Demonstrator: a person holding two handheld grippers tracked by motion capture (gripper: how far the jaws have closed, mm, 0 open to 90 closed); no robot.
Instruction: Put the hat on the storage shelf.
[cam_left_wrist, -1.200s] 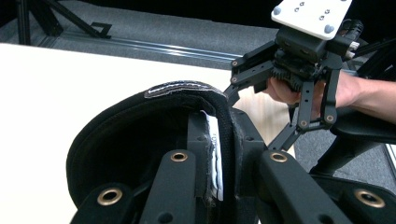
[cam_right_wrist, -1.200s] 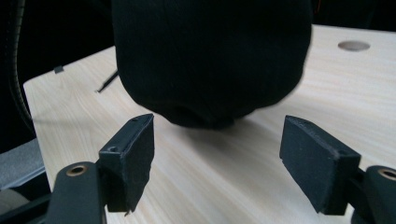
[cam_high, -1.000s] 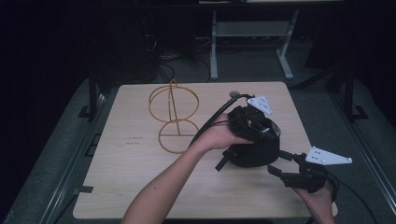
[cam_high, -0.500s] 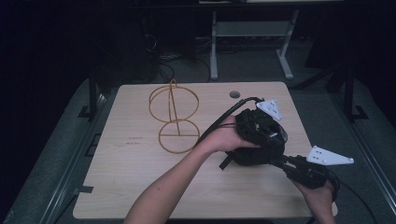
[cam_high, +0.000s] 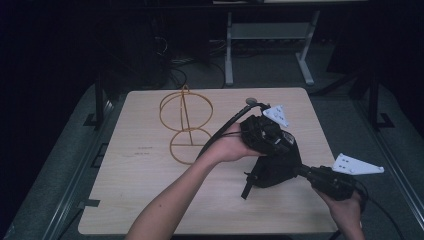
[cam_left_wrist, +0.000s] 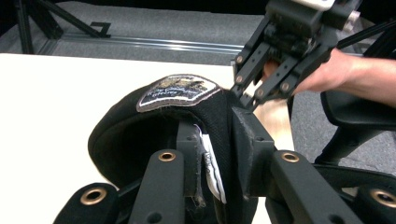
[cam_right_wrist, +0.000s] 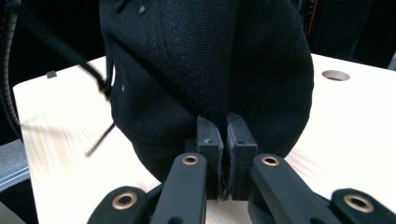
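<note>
Showing cap (cam_left_wrist: 177, 93) patch, left gripper view.

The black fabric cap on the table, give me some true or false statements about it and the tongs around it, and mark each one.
1. The right tongs are shut on the black fabric cap. True; their jaws have just been closing and now pinch its cloth.
2. The cap hangs on the yellow wire stand. False; the stand is bare, apart from the cap to its left in the high view.
3. The cap carries an embroidered patch. True.
4. The left tongs hover clear of the cap. False; the cap's edge and white inner label sit between their jaws, which have just been opening slightly.
5. The light wooden table has a round hole in it. True.
</note>
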